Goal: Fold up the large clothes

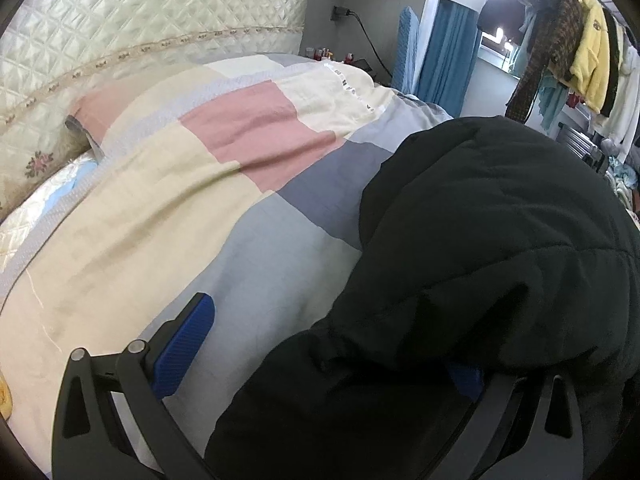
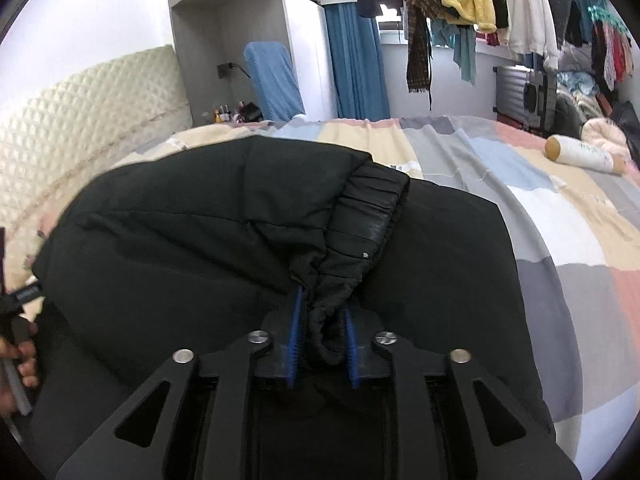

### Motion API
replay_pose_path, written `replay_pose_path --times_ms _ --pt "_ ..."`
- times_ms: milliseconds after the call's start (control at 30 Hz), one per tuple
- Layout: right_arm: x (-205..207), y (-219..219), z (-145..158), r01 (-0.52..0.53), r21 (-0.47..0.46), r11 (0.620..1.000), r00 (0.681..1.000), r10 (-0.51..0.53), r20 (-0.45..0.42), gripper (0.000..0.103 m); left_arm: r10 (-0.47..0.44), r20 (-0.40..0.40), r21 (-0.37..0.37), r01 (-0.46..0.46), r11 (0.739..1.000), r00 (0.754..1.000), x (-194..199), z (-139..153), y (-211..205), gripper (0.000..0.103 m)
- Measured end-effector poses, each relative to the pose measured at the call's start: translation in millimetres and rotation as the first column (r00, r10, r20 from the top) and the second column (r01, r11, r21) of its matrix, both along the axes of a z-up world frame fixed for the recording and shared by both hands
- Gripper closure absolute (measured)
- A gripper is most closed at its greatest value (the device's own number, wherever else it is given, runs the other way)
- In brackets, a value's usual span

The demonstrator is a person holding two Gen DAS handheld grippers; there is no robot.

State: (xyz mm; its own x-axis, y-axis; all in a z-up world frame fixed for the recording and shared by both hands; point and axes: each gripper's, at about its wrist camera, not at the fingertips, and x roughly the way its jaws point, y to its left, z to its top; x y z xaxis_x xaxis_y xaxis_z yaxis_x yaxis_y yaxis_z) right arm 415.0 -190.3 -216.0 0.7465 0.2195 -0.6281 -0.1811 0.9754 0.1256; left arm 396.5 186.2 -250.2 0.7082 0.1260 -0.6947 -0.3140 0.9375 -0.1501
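Bedroom, patchwork quilt (image 2: 540, 208); black jacket (image 2: 200, 240) on it, right gripper (image 2: 322, 344) clamps its elastic cuff (image 2: 360, 216), left gripper (image 1: 320, 344) spread wide

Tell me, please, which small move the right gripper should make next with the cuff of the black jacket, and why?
Probably carry the elastic cuff inward across the black jacket. The right gripper already pinches the cuff's bunched end between its blue pads, and the sleeve lies over the jacket's body on the patchwork bedcover, so laying it flat seems next.
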Motion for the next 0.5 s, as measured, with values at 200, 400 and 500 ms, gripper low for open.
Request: replay_pose_path --times_ms 200,400,500 --pt "-25.8 -15.2 16.5 0.023 -0.004 1.000 1.000 -0.022 0.008 0.050 -0.013 0.018 -0.002 0.013 1.000 1.000 -4.5 5.5 -1.4 0.000" --pt "-40.8 -28.4 20.0 0.074 -0.096 0.993 0.997 -0.076 -0.025 0.028 -0.019 0.028 0.007 0.018 1.000 0.999 -8.8 7.0 -5.9 0.000" --pt "-37.1 -32.0 8.1 0.076 -0.146 0.986 0.993 -0.087 -0.073 0.028 -0.023 0.034 0.021 0.023 1.000 0.999 -10.4 8.9 -10.4 0.000"
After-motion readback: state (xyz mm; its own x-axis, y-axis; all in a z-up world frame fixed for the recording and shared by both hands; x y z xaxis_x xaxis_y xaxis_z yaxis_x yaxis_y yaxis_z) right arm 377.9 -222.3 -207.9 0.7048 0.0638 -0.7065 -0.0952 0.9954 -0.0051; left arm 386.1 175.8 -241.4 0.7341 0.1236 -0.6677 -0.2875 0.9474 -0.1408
